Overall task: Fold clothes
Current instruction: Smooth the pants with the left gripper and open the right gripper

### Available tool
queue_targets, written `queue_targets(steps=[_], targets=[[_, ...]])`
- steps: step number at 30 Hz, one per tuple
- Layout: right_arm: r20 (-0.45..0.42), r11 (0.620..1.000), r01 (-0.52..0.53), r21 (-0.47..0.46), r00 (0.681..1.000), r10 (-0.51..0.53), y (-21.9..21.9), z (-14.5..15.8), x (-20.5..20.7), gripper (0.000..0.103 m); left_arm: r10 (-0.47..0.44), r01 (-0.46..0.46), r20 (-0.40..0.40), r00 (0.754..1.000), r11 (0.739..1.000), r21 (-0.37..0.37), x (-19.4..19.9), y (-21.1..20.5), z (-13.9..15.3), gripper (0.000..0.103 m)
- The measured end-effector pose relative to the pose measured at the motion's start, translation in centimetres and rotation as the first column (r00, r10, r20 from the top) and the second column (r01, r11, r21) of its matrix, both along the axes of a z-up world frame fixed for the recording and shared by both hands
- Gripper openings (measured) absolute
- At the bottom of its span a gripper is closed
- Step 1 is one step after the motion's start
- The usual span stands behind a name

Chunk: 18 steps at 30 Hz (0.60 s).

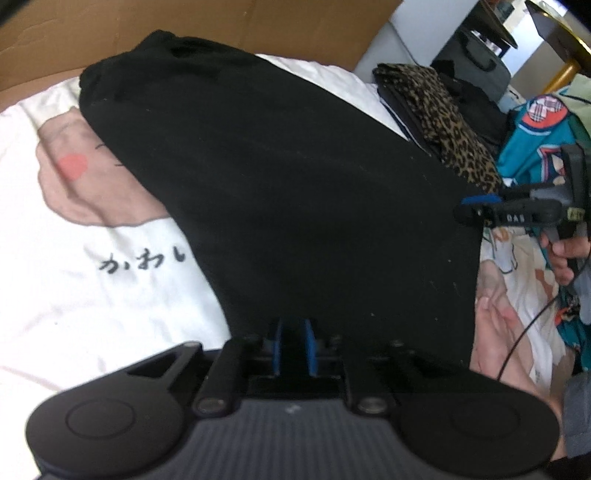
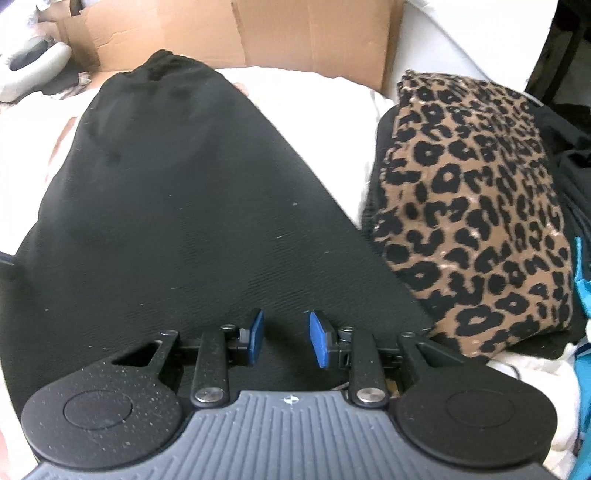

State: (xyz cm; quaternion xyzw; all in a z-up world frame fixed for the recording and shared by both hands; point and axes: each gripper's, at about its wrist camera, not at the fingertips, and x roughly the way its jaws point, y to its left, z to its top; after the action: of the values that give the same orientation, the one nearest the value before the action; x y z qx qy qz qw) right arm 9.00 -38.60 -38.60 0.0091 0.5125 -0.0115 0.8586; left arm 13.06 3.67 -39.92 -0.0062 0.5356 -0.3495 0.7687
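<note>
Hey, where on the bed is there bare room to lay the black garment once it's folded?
The open room is the white printed sheet left of the black garment, up to the cardboard. The right side is crowded: the leopard-print pile and teal clothes leave only a thin white strip.

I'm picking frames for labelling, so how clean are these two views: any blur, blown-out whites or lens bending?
Left wrist view: soft with motion blur, white printed sheet overexposed, black garment nearly featureless. Right wrist view: sharper, the garment's weave and the leopard-print fabric read clearly; the cardboard box bows from fisheye.
</note>
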Motion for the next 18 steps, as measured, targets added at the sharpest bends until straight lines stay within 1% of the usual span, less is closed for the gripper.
queue_targets(steps=[5,9,11,13,16,17,18], targets=[[0.019,0.999,0.025,-0.036,1.0,-0.024,-1.0,0.1,-0.1,0.034,-0.037,0.037,-0.007,0.999,0.999,0.022,-0.4,-0.9,-0.7,0.014],[0.01,0.996,0.068,-0.061,0.998,-0.067,-2.3,-0.4,-0.4,0.034,-0.059,0.06,-0.019,0.998,0.996,0.059,-0.9,-1.4,-1.8,0.016],[0.011,0.993,0.094,-0.069,0.996,-0.094,-3.0,-0.5,-0.8,0.033,-0.062,0.063,-0.027,0.998,0.996,0.063,-1.0,-1.2,-1.9,0.016],[0.01,0.993,0.108,-0.056,0.994,-0.107,-3.6,-0.5,-1.3,0.033,-0.063,0.066,-0.035,0.997,0.996,0.068,-1.0,-1.1,-2.0,0.016],[0.005,0.991,0.122,-0.053,0.993,-0.122,-4.2,-0.5,-1.5,0.033,-0.047,0.051,-0.055,0.997,0.995,0.082,-0.8,-0.6,-1.9,0.016],[0.004,0.991,0.126,-0.053,0.992,-0.126,-4.4,-0.6,-1.6,0.033,-0.042,0.047,-0.055,0.998,0.995,0.093,-0.8,-0.6,-1.7,0.016],[0.002,0.99,0.131,-0.052,0.991,-0.131,-4.5,-0.6,-1.6,0.033,-0.038,0.041,-0.037,0.999,0.994,0.1,-0.9,-0.5,-1.2,0.016]])
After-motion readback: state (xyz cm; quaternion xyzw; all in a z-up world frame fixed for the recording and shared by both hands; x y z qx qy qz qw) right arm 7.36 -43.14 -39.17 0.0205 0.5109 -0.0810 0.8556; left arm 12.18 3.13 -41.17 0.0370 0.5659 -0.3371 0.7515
